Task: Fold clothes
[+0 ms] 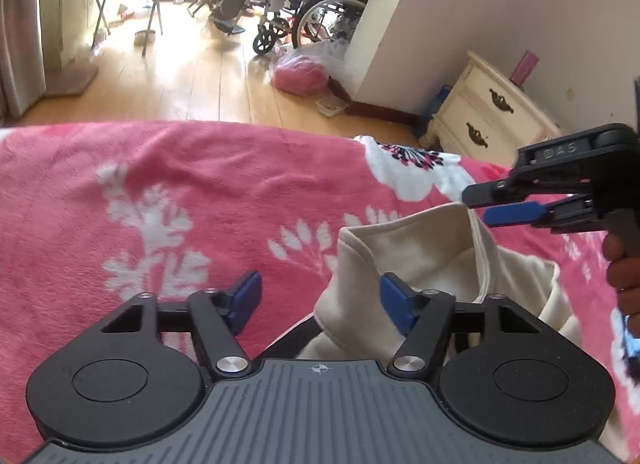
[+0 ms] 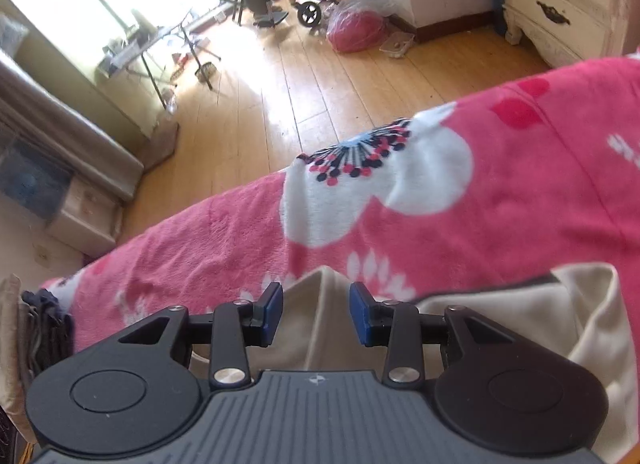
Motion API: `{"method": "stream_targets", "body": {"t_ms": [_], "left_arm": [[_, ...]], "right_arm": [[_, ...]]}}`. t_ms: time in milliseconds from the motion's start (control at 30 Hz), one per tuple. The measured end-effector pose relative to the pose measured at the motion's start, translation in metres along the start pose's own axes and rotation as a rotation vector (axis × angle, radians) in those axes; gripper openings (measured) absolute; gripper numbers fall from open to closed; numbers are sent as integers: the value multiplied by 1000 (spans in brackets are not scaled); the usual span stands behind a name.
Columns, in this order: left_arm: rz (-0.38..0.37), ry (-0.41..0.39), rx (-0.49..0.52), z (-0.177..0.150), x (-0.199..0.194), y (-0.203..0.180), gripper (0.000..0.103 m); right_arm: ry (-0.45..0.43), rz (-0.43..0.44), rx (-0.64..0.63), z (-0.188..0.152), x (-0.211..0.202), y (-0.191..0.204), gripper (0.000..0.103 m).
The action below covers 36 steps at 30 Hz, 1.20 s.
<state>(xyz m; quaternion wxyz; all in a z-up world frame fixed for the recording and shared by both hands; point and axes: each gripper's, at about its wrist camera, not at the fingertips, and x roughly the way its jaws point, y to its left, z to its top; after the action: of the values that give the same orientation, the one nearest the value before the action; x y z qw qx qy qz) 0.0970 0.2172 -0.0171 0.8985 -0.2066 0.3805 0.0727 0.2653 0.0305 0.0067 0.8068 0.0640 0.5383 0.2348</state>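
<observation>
A cream garment [image 1: 420, 260] lay bunched on the pink floral blanket [image 1: 180, 192], near the bed's far edge by the nightstand [image 1: 484, 112]. The left gripper [image 1: 320, 300] hung with jaws apart over its folded edge, gripping nothing. The right gripper [image 2: 316, 310] was likewise spread, a cream fold rising between its blue pads [image 2: 362, 314] untouched.

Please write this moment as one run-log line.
task: fold clothes | left gripper: open, over cream garment | right gripper: open, nothing held | garment crumpled on pink blanket
</observation>
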Motion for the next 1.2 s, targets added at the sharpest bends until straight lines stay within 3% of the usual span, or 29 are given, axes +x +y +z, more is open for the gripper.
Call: {"method": "stream_targets", "body": {"t_ms": [200,267,400,467,567,633,967,1133,1200], "left_arm": [[6,-19,2,6,11,-2,51],[3,-21,-2,8,16,-3,43],[-20,-27,-3,8,20,-7,13],[-25,-57,30,5,14,-12,12],[-40,-104,87,-1,0,-20,10],[-60,-131,125,-4,-10,-25,10],[-210,-255,532,-58,-65,-65,10],[-237,-281,879,-111,-73,-87,10],[-245,-265,970,-128,-67,-90,10]], "right_arm": [[19,-75,-43,14,23,7,39],[29,-91,-40,18,31,7,39],[59,-69,14,22,43,1,38],[79,-44,0,19,45,2,34],[46,-34,-99,11,31,9,18],[27,-14,-138,4,19,7,15],[-148,116,-166,-55,-69,-34,12],[-229,73,-220,-104,-87,-66,13],[-224,35,-249,-122,-84,-77,14]]}}
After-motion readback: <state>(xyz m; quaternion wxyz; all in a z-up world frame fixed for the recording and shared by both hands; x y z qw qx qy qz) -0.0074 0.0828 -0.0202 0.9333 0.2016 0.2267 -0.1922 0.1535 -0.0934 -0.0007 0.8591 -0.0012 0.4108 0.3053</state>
